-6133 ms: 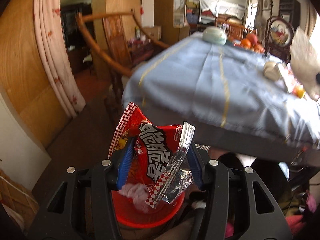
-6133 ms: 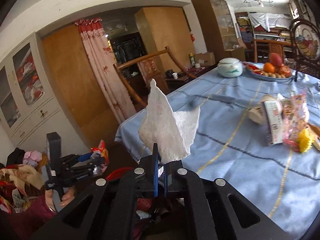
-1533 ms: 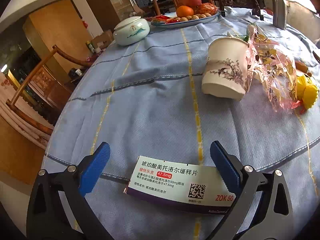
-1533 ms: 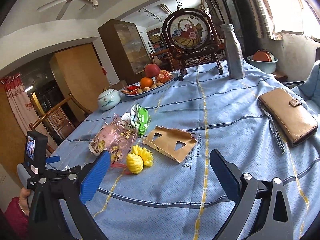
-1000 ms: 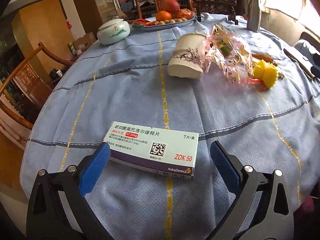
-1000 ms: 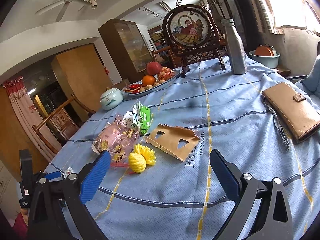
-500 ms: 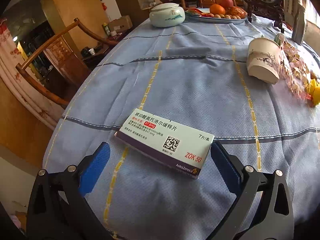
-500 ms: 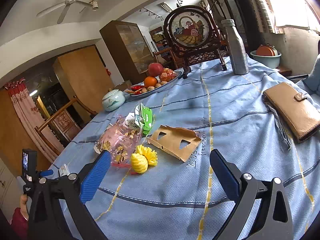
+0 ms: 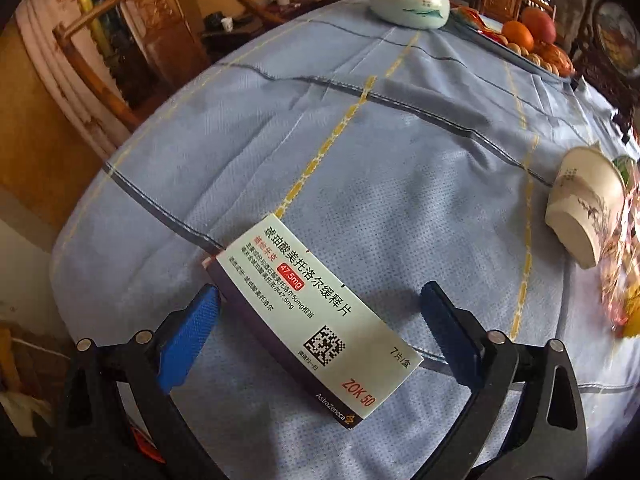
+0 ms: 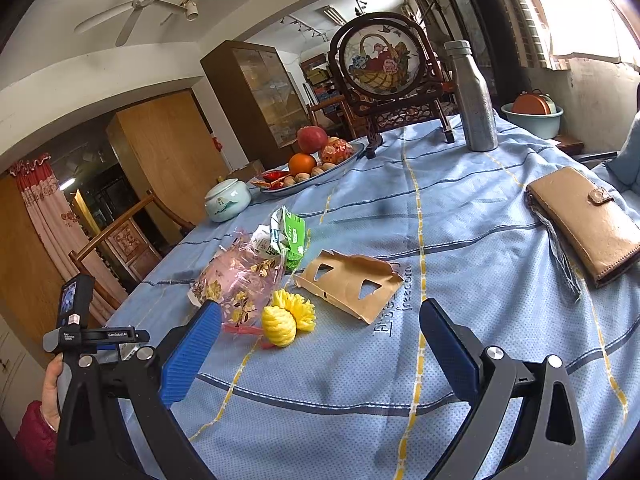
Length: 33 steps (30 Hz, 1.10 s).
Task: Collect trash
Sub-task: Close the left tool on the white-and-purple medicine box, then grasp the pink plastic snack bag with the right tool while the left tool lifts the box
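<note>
The left gripper (image 9: pixel 318 316) had its jaws spread wide and empty, with the medicine box (image 9: pixel 310 318) lying flat on the counter (image 9: pixel 400 184) between them, turned diagonally, untouched as far as the view showed. The right gripper (image 10: pixel 320 334) was likewise released, holding nothing, low over the near edge. Just ahead of it lay the yellow pompom (image 10: pixel 286 318), touching the pink cellophane wrapper (image 10: pixel 240 280); next the torn cardboard piece (image 10: pixel 352 284), then the green packet (image 10: pixel 290 236) behind the wrapper. A tipped paper cup (image 9: pixel 582 210) lay beside the wrapper in the left view. Farther off sat the wallet (image 10: pixel 586 220), lidded jar (image 10: pixel 228 200), fruit plate (image 10: pixel 316 164) and steel bottle (image 10: pixel 474 98), probably not trash.

Task looked mid-way at best: box, wrapper, cardboard, packet, cup all remained on the counter; no bin visible now.

Against 6.1 s ago, the snack bag and tissue were gone from the jaws, both sets now parted. Over the last 1.5 s the left gripper swung round the box, so it went from crosswise to diagonal and closer in. The right view barely shifted.
</note>
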Available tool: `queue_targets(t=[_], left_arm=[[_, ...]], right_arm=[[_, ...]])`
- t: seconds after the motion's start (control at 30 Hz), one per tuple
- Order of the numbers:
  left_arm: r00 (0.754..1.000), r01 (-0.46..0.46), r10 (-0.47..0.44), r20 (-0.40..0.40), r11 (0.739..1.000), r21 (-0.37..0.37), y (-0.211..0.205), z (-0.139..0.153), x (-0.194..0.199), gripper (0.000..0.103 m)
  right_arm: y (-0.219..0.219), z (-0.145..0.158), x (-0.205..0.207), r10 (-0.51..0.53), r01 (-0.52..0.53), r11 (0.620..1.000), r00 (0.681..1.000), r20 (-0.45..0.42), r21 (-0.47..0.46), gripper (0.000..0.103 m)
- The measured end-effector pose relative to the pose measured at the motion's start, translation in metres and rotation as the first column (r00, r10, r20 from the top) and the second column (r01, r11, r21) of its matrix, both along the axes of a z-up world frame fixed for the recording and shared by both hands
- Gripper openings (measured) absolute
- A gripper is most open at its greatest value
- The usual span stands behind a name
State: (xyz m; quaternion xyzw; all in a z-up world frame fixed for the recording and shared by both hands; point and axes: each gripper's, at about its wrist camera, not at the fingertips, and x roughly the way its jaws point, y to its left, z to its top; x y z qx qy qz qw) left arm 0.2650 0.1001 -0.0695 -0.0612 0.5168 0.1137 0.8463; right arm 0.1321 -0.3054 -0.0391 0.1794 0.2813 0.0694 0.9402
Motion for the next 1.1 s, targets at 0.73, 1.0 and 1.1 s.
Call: queue_targets(t=[0.73,1.0,1.1], left_arm=[[0.907,0.364,-0.373,0.195,0.928,0.084,-0.058,-0.001,-0.048,0.062],[0.902,0.373,-0.372,0.218,0.927,0.037,-0.052,0.000,-0.047,0.061],[0.900,0.369,-0.367,0.236,0.929,0.038,-0.049,0.001,-0.049,0.047]], right_arm=[[0.100,0.010,0.069,0.225,-0.251,0.949,0.963,-0.149,-0.190,0.097],[0.120,-0.016,0.133,0.203,-0.251,0.954,0.944,-0.259,-0.166,0.076],[0.114,-0.014,0.127,0.282,-0.302,0.951,0.932,-0.228,-0.060,0.018]])
